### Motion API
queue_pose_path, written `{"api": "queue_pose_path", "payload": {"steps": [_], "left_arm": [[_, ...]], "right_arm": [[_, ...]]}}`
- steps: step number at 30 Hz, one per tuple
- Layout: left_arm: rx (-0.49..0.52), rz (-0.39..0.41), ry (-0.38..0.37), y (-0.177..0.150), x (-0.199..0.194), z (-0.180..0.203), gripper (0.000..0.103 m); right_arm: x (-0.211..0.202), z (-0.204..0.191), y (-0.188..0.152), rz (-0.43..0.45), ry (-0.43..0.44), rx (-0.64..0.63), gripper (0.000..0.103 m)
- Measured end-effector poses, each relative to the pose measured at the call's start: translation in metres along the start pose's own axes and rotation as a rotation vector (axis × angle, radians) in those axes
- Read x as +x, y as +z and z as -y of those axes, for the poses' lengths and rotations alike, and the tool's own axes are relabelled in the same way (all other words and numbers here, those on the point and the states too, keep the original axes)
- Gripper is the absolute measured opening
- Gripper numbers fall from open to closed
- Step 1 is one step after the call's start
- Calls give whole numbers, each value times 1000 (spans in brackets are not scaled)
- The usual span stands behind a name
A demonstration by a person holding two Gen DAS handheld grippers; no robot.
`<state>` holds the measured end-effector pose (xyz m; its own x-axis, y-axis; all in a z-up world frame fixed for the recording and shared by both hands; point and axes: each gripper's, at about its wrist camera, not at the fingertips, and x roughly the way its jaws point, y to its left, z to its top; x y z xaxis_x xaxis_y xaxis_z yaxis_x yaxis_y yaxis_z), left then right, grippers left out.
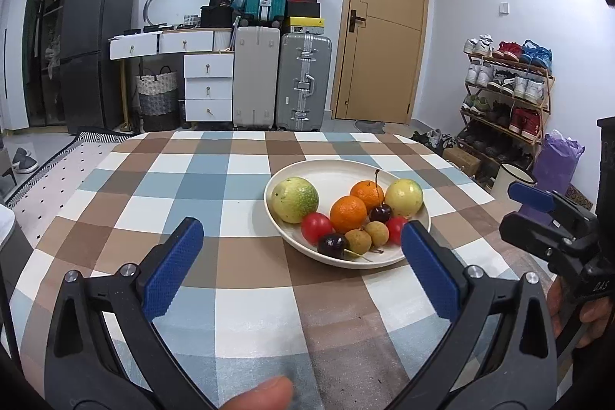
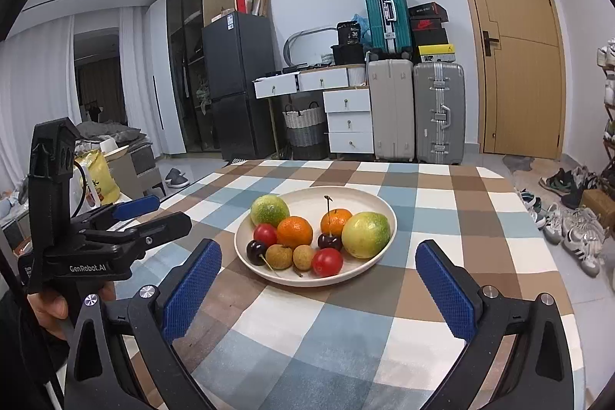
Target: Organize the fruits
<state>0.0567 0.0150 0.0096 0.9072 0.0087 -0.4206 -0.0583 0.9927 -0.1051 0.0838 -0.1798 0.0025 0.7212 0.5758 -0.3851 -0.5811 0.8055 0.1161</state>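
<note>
Resting together in plate ahead of both tools: all fruits. Left gripper, right gripper wide, empty. Fits finished or unsorted.

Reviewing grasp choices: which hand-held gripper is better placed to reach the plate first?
Right, probably. The plate sits centred between the open right hand-held gripper; the left hand-held gripper sees it offset rightward.

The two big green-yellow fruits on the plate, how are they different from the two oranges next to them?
The green-yellow fruits are larger than the oranges and mottled green fading to pale yellow; the oranges are one even bright orange. The green-yellow fruits sit at the two outer sides of the plate, while the oranges sit between them. All four are round and lie in the same plate, untouched by either gripper.
</note>
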Motion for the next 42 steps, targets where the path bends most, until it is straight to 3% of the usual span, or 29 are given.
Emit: {"api": "queue_pose_path", "payload": {"steps": [42], "left_arm": [[-4,-16,-1,-2,5,-2,103]], "right_arm": [[-2,-5,0,11,-3,-33,103]]}}
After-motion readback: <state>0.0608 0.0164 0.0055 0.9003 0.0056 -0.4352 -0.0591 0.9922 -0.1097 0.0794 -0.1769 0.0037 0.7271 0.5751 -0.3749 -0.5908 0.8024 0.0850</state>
